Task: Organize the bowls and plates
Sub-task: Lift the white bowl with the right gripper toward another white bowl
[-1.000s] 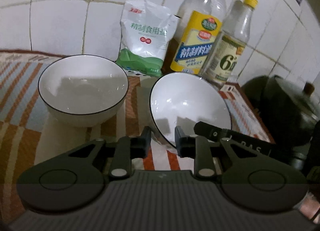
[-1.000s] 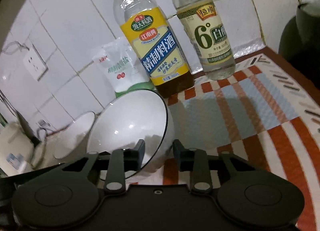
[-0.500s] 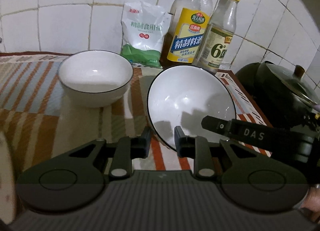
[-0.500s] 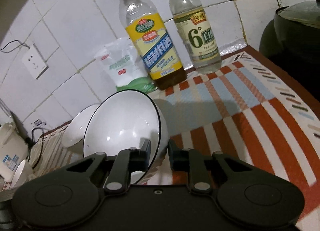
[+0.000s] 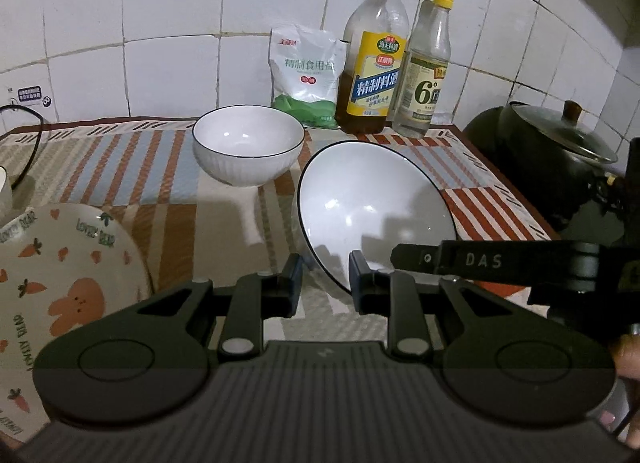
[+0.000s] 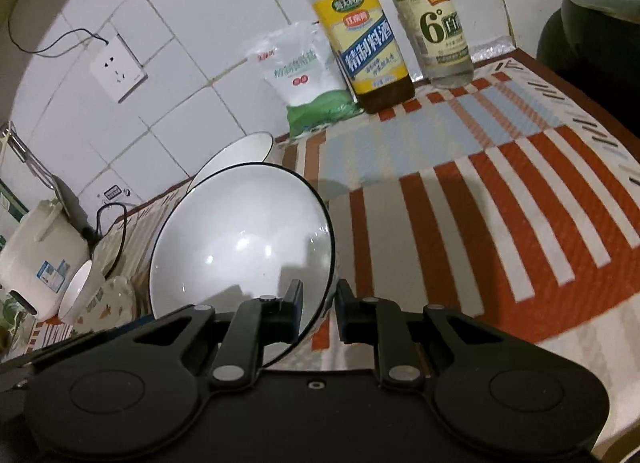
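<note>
A white bowl with a thin black rim [image 5: 372, 203] [image 6: 244, 239] is tilted on its side, lifted over the striped mat. My right gripper [image 6: 319, 305] is shut on its rim; its arm shows in the left wrist view [image 5: 480, 261]. My left gripper [image 5: 325, 277] straddles the same bowl's near rim with a small gap, fingers apart. A second white bowl [image 5: 248, 143] [image 6: 236, 153] sits upright on the mat behind. A carrot-and-bear patterned plate [image 5: 60, 263] lies at the left.
A salt bag [image 5: 306, 77], a yellow-label cooking wine bottle [image 5: 374, 63] and a vinegar bottle [image 5: 426, 75] stand against the tiled wall. A dark lidded pot [image 5: 552, 155] sits right of the mat. A white kettle [image 6: 40, 259] and cord are at far left.
Both grippers have pulled back and up from the wall with the tilted bowl. The upright bowl and bottles look farther away, and the patterned plate has come into the left view.
</note>
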`<state>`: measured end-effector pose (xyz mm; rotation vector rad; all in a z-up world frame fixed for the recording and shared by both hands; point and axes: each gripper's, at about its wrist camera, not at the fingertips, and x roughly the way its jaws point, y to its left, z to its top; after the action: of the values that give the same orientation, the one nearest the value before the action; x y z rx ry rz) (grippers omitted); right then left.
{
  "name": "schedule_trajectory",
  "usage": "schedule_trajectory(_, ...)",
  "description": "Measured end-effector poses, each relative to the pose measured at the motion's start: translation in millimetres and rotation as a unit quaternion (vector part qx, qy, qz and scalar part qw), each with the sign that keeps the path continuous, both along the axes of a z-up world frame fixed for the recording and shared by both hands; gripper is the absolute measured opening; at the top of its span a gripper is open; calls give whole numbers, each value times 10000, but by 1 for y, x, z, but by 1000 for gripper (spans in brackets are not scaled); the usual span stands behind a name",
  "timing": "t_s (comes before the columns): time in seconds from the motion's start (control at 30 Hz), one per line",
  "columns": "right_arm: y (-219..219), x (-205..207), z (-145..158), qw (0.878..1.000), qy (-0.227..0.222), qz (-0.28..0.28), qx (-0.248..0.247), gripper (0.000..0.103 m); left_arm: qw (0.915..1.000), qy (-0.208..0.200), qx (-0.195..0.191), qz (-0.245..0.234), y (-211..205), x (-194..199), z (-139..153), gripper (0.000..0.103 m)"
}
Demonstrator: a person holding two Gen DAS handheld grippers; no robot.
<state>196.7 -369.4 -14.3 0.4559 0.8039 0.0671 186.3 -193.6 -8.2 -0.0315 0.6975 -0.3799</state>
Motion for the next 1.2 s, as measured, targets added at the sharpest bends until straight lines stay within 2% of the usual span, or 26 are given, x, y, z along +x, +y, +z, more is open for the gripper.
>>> schedule_trajectory(0.27,11,2,-3,9990,387,116,-169,22,9983,551,-188,-50,15,7,-12,23)
schedule_trajectory(0.53,24,0,-7,9981,435,153,-399,27,9978,573,-338,-73,26,9,-19,23)
schedule_trajectory(0.57,27,0,-6,9976,473,152,-482,33,9976,591,-348,-82,26,10,-19,23)
schedule_trajectory(0.6,28,-1,-5,9971,525,94,-549,50,9974,611,-357,-110,27,10,-19,24)
schedule_trajectory(0.63,29,-3,-3,9970,495,41,-599,59,9971,642,-379,-155,28,9,-18,26)
schedule_trajectory(0.73,31,-10,6,9970,370,-18,-685,61,9976,521,-383,-237,33,2,-12,29)
schedule_trajectory(0.8,32,-16,15,9970,266,31,-730,65,9988,303,-297,-239,38,-7,-4,38)
schedule_trajectory(1.07,44,-40,51,9922,93,154,-1237,66,9992,3,-147,-376,61,-37,31,62)
schedule_trajectory(1.2,52,-52,67,9884,-14,257,-1495,67,9990,-107,-143,-420,76,-48,48,65)
